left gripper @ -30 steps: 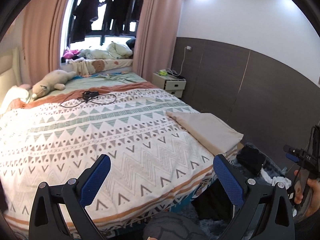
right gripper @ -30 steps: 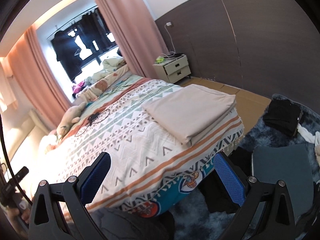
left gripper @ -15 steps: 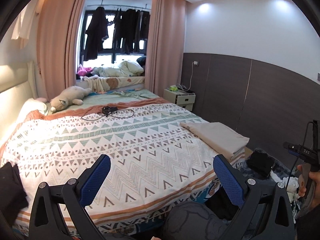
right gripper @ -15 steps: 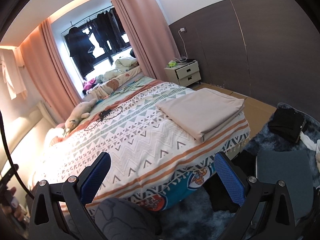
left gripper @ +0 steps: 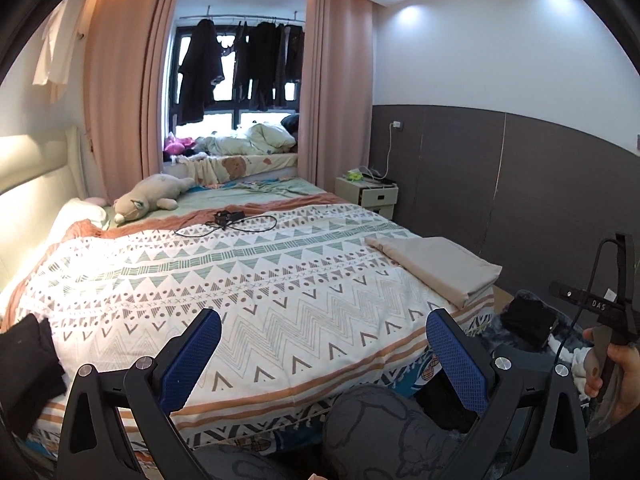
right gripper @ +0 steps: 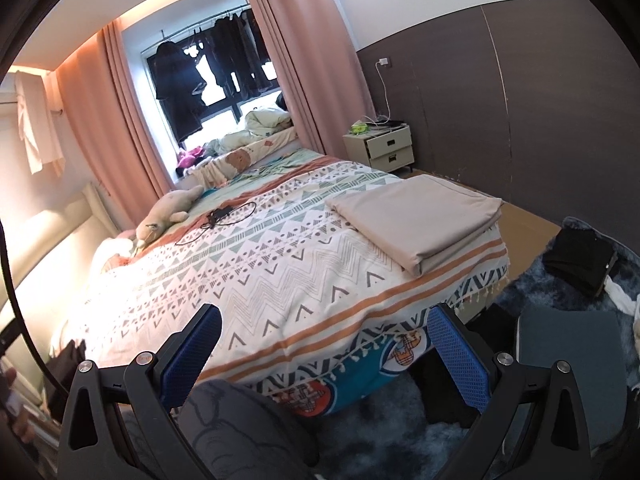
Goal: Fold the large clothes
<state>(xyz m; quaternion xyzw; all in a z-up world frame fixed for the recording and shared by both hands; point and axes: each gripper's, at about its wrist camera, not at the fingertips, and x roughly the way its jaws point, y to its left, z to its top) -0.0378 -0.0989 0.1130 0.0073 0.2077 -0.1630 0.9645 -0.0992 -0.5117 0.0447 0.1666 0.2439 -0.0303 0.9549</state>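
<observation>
Folded beige cloth [right gripper: 416, 220] on bed [right gripper: 280, 280] corner; both grippers wide apart, empty.

Folded beige cloth [right gripper: 416, 220] on bed [right gripper: 280, 280], jaws apart

1. My left gripper [left gripper: 324, 354] now sits higher and more level above the foot of the bed [left gripper: 248, 280] than a second ago, so more of the ceiling and curtains shows above it.
2. A black garment [left gripper: 28, 364], unseen a second ago, lies at the near left corner of the bed.
3. My right gripper [right gripper: 325, 354] rolls upright and backs away from the bed; the folded beige cloth [right gripper: 416, 220] on its right corner looks farther off.
</observation>
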